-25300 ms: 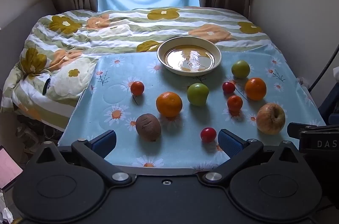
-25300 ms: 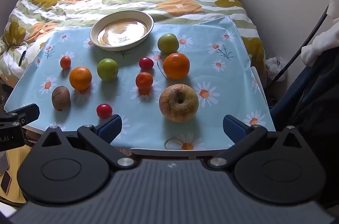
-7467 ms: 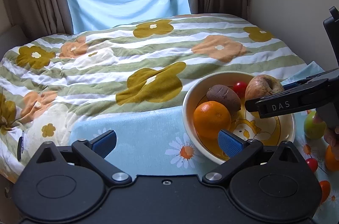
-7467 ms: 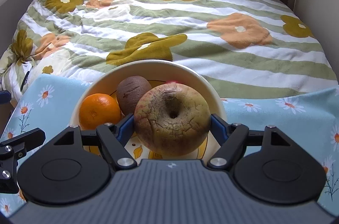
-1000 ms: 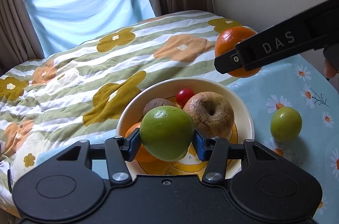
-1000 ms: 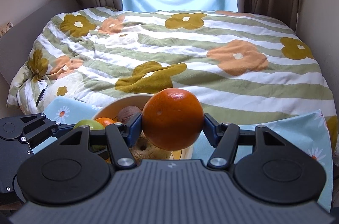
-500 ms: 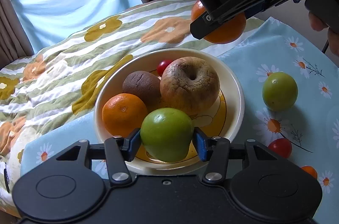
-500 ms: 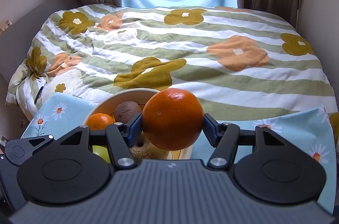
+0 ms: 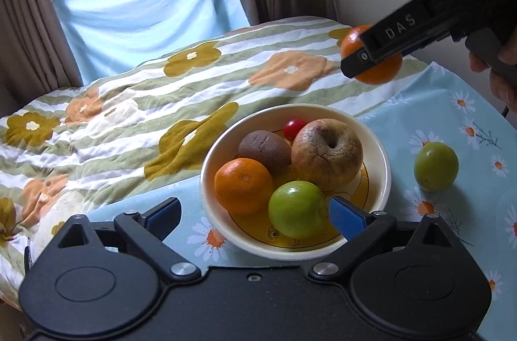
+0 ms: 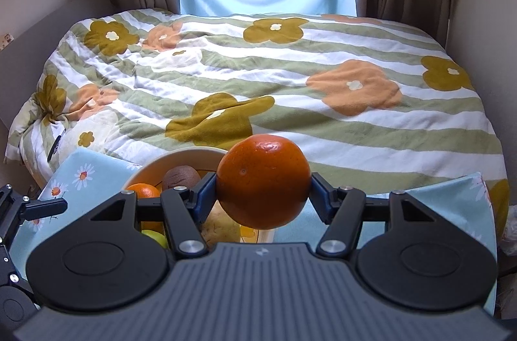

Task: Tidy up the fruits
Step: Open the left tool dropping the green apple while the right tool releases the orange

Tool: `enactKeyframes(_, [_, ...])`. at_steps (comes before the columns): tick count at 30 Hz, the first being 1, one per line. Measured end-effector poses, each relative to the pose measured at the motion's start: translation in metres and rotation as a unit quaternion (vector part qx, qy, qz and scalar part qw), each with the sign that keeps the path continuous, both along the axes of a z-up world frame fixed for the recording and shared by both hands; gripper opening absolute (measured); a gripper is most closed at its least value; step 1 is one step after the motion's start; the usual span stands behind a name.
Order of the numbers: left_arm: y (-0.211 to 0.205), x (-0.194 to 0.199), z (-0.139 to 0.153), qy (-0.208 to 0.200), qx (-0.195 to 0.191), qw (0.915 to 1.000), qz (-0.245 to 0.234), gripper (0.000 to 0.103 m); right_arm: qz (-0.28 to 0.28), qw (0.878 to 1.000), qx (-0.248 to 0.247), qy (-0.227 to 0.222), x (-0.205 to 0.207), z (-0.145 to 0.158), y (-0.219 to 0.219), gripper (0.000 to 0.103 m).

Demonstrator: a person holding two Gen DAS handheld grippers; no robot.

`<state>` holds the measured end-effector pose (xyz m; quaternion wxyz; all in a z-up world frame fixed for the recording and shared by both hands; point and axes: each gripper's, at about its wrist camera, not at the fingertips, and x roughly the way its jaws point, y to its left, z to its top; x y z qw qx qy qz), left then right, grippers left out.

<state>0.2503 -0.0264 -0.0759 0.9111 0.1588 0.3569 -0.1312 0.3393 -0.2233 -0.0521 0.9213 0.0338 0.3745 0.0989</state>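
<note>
A cream bowl (image 9: 386, 171) on the daisy tablecloth holds an orange (image 9: 243, 185), a brown kiwi (image 9: 264, 151), a wrinkled apple (image 9: 326, 154), a cherry tomato (image 9: 293, 128) and a green apple (image 9: 297, 209). My left gripper (image 9: 255, 213) is open just in front of the bowl; its right finger sits beside the green apple. My right gripper (image 10: 262, 195) is shut on a large orange (image 10: 262, 181) and holds it in the air above the bowl's far right side; that orange also shows in the left wrist view (image 9: 371, 58).
Another green apple (image 9: 436, 161) lies on the blue daisy tablecloth (image 9: 452, 121) right of the bowl. A striped flowered quilt (image 10: 290, 76) covers the bed behind. Curtains and a window stand at the back; a wall is on the right.
My left gripper has opened and let the green apple go into the bowl, then drawn back a little. My right gripper still holds the orange, shifted slightly right above the bowl.
</note>
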Motion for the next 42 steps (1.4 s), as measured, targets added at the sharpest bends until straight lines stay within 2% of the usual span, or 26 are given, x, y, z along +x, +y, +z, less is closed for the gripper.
enactKeyframes(4, [0.011, 0.001, 0.006, -0.001, -0.018, 0.9996, 0.021, 0.100, 0.008, 1.000, -0.007, 0.002, 0.010, -0.004, 0.007, 0.076])
enactKeyframes(19, [0.041, 0.012, 0.007, -0.005, -0.044, 0.9972, 0.059, 0.100, 0.010, 0.999, -0.006, 0.037, 0.052, -0.050, 0.027, 0.076])
enactKeyframes(23, [0.046, 0.016, 0.003, -0.001, -0.044, 0.9970, 0.064, 0.100, 0.016, 0.999, 0.004, 0.041, 0.054, -0.058, 0.028, 0.077])
enactKeyframes(24, [0.047, 0.016, 0.002, -0.001, -0.045, 0.9969, 0.065, 0.100, 0.017, 0.999, 0.005, 0.035, 0.053, -0.059, 0.029, 0.081])
enactKeyframes(25, [0.048, 0.017, 0.002, 0.000, -0.045, 0.9969, 0.065, 0.100, 0.018, 0.999, 0.006, 0.029, 0.052, -0.058, 0.029, 0.085])
enactKeyframes(26, [0.049, 0.017, 0.002, 0.000, -0.045, 0.9968, 0.066, 0.100, 0.017, 1.000, 0.005, 0.023, 0.051, -0.057, 0.029, 0.097])
enactKeyframes(27, [0.049, 0.018, 0.002, 0.001, -0.047, 0.9966, 0.068, 0.100, 0.013, 1.000, 0.003, 0.015, 0.050, -0.055, 0.029, 0.103])
enactKeyframes(34, [0.048, 0.015, 0.009, 0.006, -0.056, 0.9958, 0.073, 0.100, -0.003, 1.000, 0.028, 0.004, 0.040, -0.037, 0.020, 0.103])
enactKeyframes(42, [0.040, -0.002, 0.037, -0.011, -0.064, 0.9946, 0.082, 0.100, 0.001, 0.999, 0.024, -0.029, 0.002, 0.010, 0.013, 0.103])
